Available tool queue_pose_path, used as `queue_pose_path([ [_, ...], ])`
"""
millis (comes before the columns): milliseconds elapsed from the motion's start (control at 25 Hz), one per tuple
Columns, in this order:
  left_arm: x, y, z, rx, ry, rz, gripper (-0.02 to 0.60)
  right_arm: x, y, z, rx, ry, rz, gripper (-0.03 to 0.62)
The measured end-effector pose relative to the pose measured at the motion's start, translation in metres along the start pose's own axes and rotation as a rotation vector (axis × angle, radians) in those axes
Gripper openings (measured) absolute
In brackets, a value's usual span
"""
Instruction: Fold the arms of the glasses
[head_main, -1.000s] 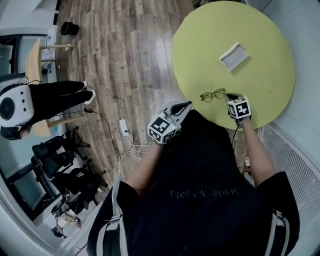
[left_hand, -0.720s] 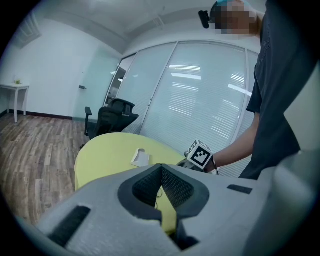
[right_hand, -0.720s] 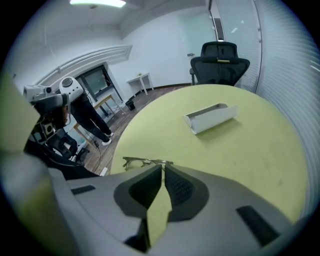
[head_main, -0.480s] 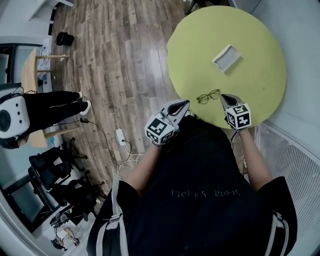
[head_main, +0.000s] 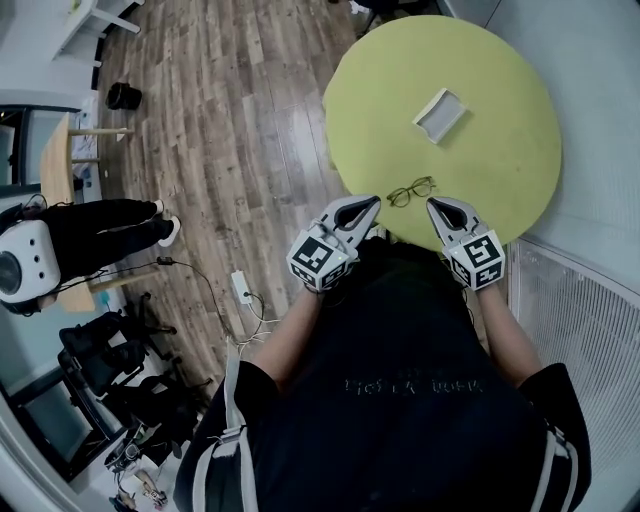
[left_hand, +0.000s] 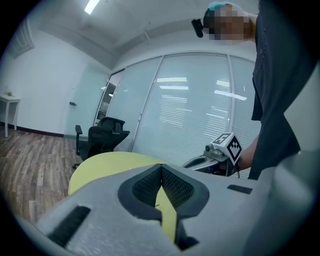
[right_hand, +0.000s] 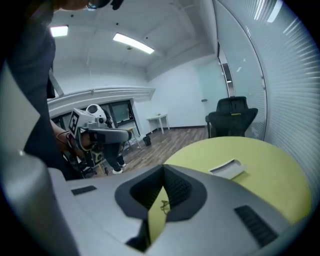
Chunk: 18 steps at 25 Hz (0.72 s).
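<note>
Currently left hand-held gripper (head_main: 372, 205) and right hand-held gripper (head_main: 434, 206) are closed, empty; glasses (head_main: 411, 191) at 6 o'clock on surface (head_main: 500, 120), arms unreadable. If open: brace frame, sweep gently.

Glasses (head_main: 411, 191): too small in head view to tell whether the arms are open or folded. In right gripper view only a sliver shows through the slit below the right gripper's (head_main: 432, 203) meeting jaw tips. In left gripper view, barely a speck behind the left gripper (head_main: 374, 202). Table (head_main: 480, 60): near rim hidden by the wearer's torso. Bystander (head_main: 100, 225) cut off by the left edge
</note>
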<state>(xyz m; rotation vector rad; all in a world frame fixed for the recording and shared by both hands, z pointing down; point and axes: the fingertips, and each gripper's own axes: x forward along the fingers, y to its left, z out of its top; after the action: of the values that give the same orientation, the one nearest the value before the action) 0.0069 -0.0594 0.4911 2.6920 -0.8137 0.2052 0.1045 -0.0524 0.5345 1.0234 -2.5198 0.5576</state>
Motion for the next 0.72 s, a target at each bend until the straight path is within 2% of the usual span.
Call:
queue_pose_path([
  [160,0.001,-0.009,0.005,0.017,-0.013,-0.015,0.017,-0.014,0.016,0.016,-0.044,-0.064,0.017,0.029],
  [400,0.001,-0.019,0.024,0.052,-0.036,-0.038,0.017,-0.033,0.029,0.047,-0.046,-0.147,0.021,0.029],
  [720,-0.002,-0.016,0.026,0.058,-0.026,-0.053,0.017,-0.042,0.037,0.063,-0.098,-0.186,0.043,0.029],
])
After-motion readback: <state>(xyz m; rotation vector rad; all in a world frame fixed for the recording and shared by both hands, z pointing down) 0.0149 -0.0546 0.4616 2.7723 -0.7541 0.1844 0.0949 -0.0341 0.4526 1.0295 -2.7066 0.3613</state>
